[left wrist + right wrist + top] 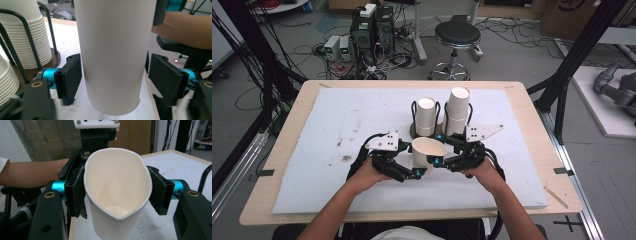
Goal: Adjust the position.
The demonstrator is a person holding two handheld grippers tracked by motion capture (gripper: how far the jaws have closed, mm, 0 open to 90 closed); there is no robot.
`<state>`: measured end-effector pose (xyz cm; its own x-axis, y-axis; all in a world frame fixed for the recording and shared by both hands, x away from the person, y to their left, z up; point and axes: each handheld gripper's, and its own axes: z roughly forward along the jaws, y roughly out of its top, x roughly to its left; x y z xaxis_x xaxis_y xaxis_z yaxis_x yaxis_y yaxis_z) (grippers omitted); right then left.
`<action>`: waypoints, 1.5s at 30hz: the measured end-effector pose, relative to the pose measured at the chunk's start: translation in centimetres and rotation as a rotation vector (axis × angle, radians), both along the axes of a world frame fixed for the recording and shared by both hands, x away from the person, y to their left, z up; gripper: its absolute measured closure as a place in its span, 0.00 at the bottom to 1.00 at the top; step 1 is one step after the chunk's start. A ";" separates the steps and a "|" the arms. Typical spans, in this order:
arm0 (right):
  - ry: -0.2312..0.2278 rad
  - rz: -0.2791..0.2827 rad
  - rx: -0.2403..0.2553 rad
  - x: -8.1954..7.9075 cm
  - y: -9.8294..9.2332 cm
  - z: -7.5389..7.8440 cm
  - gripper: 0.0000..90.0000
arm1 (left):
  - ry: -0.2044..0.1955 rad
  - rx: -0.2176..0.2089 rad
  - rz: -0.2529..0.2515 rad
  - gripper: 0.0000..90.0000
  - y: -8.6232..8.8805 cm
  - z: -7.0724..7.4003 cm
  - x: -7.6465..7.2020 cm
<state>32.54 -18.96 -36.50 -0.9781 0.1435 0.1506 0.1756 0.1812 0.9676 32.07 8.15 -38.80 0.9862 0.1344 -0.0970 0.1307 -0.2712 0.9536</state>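
Where stacked cups (pixel 426 116) flank cup (pixel 428 151)

A black stool (pixel 457 37), computer towers (pixel 372 30) and tangled cables (pixel 287 50) crowd what seems a grey concrete floor (pixel 512 55).

No text, label, brand or number could be read anywhere. The paper cup (pixel 112 55) was plain white, inside and out, and the stacked cups (pixel 426 116) in the rack bore no print. The cardboard box (pixel 568 15) at the far right carried a dark mark, too cropped and blurred to read.
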 end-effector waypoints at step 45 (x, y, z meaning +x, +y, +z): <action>-0.058 -0.160 -0.030 -0.2 -1.8 0.1 0.19 | -0.022 -0.045 0.126 0.40 2.2 0.2 0.7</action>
<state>32.32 -20.74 -36.39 -0.9492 0.3021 0.0880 0.1487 0.1842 0.9716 32.76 10.40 -38.61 0.9636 0.2538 -0.0843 0.1402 -0.2113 0.9673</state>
